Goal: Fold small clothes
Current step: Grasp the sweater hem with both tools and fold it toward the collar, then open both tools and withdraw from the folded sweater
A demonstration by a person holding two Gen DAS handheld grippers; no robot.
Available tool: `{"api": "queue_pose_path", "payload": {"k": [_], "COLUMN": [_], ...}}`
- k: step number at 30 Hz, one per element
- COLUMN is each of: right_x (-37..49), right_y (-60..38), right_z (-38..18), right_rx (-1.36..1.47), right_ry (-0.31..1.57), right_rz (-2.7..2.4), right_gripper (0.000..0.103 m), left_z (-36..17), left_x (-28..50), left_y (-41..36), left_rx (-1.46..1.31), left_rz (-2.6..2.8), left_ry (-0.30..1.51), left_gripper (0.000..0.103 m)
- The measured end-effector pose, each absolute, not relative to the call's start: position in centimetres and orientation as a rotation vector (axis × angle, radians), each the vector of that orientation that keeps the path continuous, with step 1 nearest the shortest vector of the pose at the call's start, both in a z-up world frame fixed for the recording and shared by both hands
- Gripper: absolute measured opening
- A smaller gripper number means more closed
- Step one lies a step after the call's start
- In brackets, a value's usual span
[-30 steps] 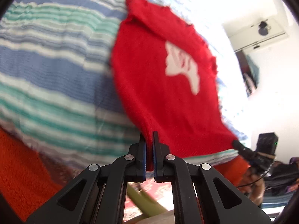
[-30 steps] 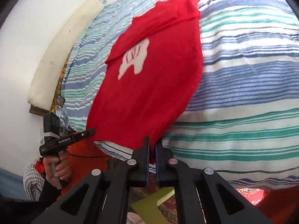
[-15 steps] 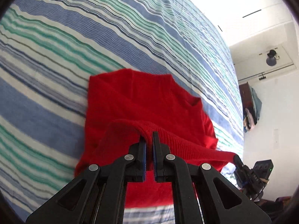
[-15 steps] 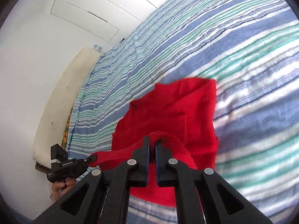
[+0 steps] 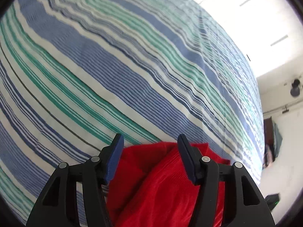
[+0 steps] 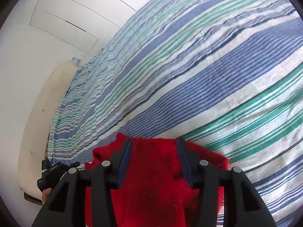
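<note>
A red knitted garment (image 5: 151, 185) lies folded over on itself on the striped bed sheet (image 5: 113, 79). My left gripper (image 5: 150, 138) hangs just above its far edge. Its jaws are opening, the red cloth shows in the gap below them, and neither pad presses on it. In the right wrist view the same garment (image 6: 151, 181) lies under my right gripper (image 6: 154, 141), whose jaws are also opening with no pad on the cloth. The left gripper (image 6: 51, 172) shows there at the lower left, with a hand (image 6: 46, 196) holding it.
The blue, green and white striped sheet (image 6: 208, 75) spreads far ahead of both grippers. A cream padded headboard (image 6: 37, 123) and white cupboard doors (image 6: 66, 19) stand at the left. A dark doorway with hanging clothes (image 5: 272, 141) is at the right.
Both grippers carried the garment's near hem forward over its body, folding it in half. They were shut on the hem; now both stand open and the cloth lies loose.
</note>
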State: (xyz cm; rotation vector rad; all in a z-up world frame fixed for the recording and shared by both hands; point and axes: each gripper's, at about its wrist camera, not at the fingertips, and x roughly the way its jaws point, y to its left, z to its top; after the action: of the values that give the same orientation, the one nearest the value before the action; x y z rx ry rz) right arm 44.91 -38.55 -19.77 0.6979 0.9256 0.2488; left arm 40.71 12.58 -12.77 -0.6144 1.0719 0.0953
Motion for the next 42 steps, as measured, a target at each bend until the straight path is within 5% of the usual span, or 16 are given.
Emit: {"api": "queue_pose_path", "payload": {"k": [6, 11, 15, 19, 23, 25, 29, 33, 38, 42], "right_x": [37.8, 34.2, 33.9, 29.8, 28.3, 28.2, 26.5, 22.1, 19.2, 18.0], "right_y": [-33.5, -29.6, -31.3, -31.7, -31.6, -32.4, -32.6, -33.7, -36.1, -36.3], "right_z": [-13.5, -21.0, -21.6, -16.1, -21.0, -23.6, -19.2, -15.8, -21.7, -22.9], "right_rx": [0.309, 0.072, 0.085, 0.123, 0.119, 0.183, 0.184, 0.111, 0.163, 0.153], "right_ry": [0.859, 1.09, 1.097, 0.959, 1.09, 1.119, 1.071, 0.963, 1.102, 0.989], "right_rz": [0.548, 0.546, 0.444, 0.5, 0.446, 0.427, 0.383, 0.319, 0.135, 0.161], "right_gripper": [0.049, 0.049, 0.042, 0.044, 0.046, 0.045, 0.045, 0.055, 0.063, 0.068], "left_z": [-12.4, -18.6, -14.0, -12.3, -18.5, -17.7, -13.7, -13.9, -19.6, -19.7], "left_x": [31.5, 31.9, 30.6, 26.0, 25.6, 24.3, 20.9, 18.6, 17.2, 16.7], "left_y": [5.0, 3.2, 2.7, 2.7, 4.0, 4.8, 6.5, 9.5, 12.3, 11.2], "left_rx": [-0.243, -0.126, -0.125, -0.077, -0.072, -0.098, -0.098, -0.067, -0.111, -0.054], "left_rz": [-0.252, -0.126, -0.122, -0.129, 0.01, 0.02, 0.008, 0.094, 0.181, 0.212], "left_ry": [1.071, 1.167, 1.11, 1.033, 1.189, 1.151, 1.076, 1.054, 1.127, 1.063], "left_gripper": [0.078, 0.08, 0.077, 0.096, 0.091, 0.09, 0.092, 0.094, 0.101, 0.102]}}
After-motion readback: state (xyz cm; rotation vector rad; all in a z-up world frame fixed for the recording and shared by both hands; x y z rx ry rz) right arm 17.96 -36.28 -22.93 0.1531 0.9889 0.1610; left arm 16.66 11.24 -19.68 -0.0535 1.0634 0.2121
